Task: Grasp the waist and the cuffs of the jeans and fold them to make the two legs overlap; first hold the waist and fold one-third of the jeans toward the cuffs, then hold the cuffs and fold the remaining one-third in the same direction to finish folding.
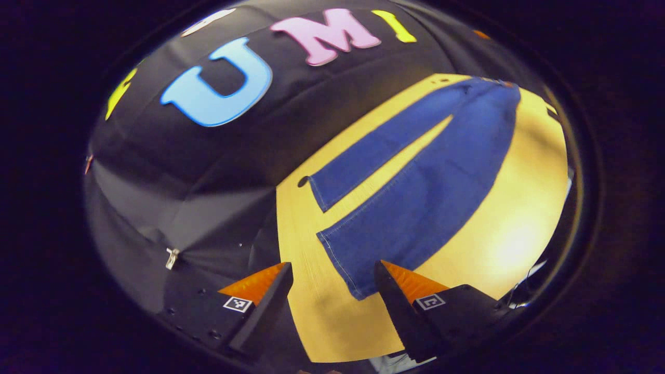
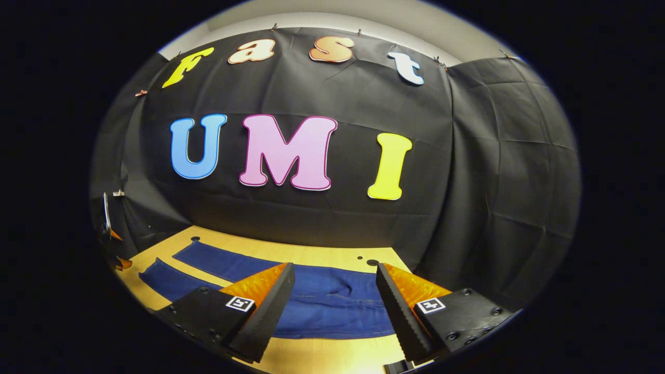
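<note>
One pair of jeans [image 1: 431,176] here, laid out flat on a yellow wood table [image 1: 519,208], both legs spread apart in a V with bare tabletop showing between them. Two legs, two cuffs, nothing folded yet.

Two grippers. The left gripper [image 1: 332,283] hangs above the cuff end with its jaws wide apart, holding nothing; the nearer cuff [image 1: 343,259] sits just ahead of its fingertips, and the far cuff [image 1: 317,192] lies further up by a small hole in the table. From the left gripper view you get the full length of the jeans running away to the waist [image 1: 499,85] at the far edge.

The right gripper [image 2: 335,285] is also spread wide and empty, sitting at the waist end. The right gripper view looks across the jeans [image 2: 332,306] sideways instead, so the waist part sits between its fingers and the two legs trail off to the left. It also catches two small holes near the table's back edge [image 2: 332,254] and a lot more of the black cloth wall [image 2: 467,156].
</note>
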`<state>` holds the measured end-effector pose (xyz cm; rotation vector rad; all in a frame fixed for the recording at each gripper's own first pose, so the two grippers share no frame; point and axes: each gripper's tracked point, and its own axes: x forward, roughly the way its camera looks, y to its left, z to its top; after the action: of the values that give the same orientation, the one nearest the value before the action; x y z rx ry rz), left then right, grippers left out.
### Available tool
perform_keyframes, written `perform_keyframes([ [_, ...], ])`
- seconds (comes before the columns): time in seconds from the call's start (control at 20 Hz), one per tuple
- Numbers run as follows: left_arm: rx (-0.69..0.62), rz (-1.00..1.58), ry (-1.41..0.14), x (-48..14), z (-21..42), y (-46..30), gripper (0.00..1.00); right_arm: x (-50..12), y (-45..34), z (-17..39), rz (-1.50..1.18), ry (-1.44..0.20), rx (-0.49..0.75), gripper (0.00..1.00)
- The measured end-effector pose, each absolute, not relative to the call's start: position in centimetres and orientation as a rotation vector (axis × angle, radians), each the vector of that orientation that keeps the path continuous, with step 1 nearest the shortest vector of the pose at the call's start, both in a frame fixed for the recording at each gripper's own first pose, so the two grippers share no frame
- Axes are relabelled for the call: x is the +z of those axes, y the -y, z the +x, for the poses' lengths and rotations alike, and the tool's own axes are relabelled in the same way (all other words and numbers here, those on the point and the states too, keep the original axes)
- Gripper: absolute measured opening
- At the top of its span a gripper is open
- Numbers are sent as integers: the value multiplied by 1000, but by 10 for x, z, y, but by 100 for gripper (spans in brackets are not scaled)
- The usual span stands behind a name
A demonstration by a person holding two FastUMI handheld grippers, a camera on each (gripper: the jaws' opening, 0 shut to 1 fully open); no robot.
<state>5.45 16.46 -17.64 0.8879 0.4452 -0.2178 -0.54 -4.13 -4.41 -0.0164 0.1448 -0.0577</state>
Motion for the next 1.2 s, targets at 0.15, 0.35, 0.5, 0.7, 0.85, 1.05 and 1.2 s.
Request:
perform_keyframes([
  [0.15, -354, 1145, -544, -229, 55, -181, 98, -48, 46, -4, -33, -157, -74, 96],
  [0.35, -465, 1289, -613, -270, 64, -191, 98, -59, 53, -5, -73, -180, -95, 96],
  [0.5, -483, 1365, -598, -272, 85, -193, 93, -71, 59, -8, -84, -214, -109, 96],
  [0.7, -538, 1372, -623, -272, 98, -188, 86, -89, 73, -7, -94, -249, -144, 96],
  [0.85, -579, 1330, -685, -275, 101, -187, 80, -94, 89, -6, -116, -268, -168, 96],
  [1.05, -657, 1225, -822, -283, 96, -182, 65, -103, 114, -2, -162, -286, -199, 96],
  [1.2, -581, 1213, -821, -279, 94, -180, 27, -105, 136, 5, -205, -290, -223, 96],
])
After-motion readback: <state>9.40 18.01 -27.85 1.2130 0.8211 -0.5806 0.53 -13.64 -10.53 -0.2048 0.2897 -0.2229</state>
